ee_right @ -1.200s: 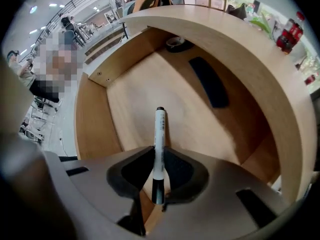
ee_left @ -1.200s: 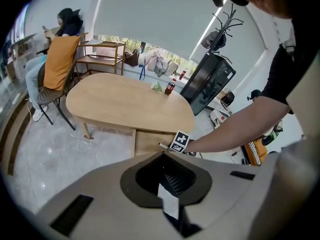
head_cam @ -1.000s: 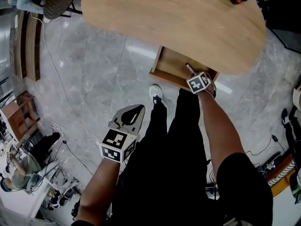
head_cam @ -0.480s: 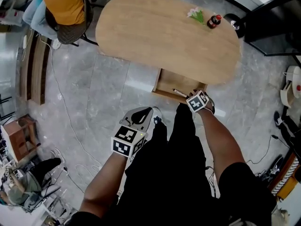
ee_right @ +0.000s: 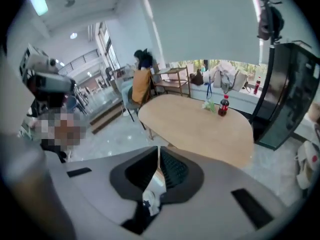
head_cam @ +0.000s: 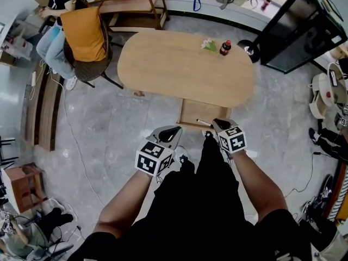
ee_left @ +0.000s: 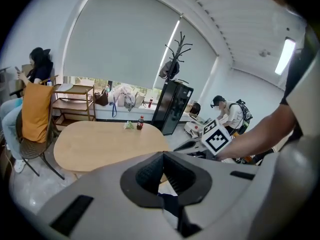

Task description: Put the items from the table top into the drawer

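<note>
The oval wooden table point(head_cam: 179, 72) carries a small cola bottle point(head_cam: 224, 48) and a green and white item point(head_cam: 209, 45) near its far right edge; both also show in the left gripper view, bottle point(ee_left: 140, 123), and in the right gripper view, bottle point(ee_right: 224, 105). Under the table's near edge the drawer point(head_cam: 190, 113) stands open with a pen point(head_cam: 204, 123) lying inside. My right gripper point(head_cam: 220, 125) hovers at the drawer's front right corner, jaws shut and empty point(ee_right: 158, 151). My left gripper point(head_cam: 168, 132) hangs left of the drawer, also shut on nothing point(ee_left: 162, 156).
A person sits on a chair with an orange back point(head_cam: 84, 34) at the table's far left. A wooden shelf point(head_cam: 136, 1) and bags line the back wall. A black cabinet point(head_cam: 296, 31) stands at the right. Cables trail over the grey floor point(head_cam: 81, 135).
The head view has pulled back, so the whole table shows. My right gripper drew back from inside the drawer to its front edge. The left gripper rose toward the drawer.
</note>
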The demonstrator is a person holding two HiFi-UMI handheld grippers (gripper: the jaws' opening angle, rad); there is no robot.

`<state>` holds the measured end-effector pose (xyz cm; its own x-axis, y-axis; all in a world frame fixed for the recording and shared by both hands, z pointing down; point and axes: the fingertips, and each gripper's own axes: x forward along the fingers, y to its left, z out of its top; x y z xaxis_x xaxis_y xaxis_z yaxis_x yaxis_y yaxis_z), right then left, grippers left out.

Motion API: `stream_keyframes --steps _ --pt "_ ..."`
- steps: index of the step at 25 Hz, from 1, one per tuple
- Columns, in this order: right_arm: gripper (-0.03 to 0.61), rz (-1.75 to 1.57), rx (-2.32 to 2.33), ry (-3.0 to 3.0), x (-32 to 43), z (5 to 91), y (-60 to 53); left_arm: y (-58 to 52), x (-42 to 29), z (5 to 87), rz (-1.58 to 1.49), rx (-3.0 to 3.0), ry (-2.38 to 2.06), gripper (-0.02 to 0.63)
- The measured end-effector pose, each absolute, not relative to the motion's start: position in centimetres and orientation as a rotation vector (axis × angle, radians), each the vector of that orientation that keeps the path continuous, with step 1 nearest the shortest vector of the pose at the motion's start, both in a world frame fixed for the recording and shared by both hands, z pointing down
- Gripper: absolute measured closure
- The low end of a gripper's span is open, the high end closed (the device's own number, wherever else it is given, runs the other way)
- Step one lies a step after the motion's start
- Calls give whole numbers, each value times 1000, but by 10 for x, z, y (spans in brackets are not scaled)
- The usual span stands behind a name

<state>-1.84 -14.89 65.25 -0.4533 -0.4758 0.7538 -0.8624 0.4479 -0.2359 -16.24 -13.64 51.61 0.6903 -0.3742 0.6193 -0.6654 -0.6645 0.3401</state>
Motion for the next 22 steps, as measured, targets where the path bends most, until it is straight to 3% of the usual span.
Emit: stream_keyframes --steps 11,22 --pt "575 784 1247 -2544 -11 426 -94 -92 -107 424 515 2539 -757 612" --pt "574 574 1253 -2722 59 347 3 -22 -47 366 340 2535 -936 612"
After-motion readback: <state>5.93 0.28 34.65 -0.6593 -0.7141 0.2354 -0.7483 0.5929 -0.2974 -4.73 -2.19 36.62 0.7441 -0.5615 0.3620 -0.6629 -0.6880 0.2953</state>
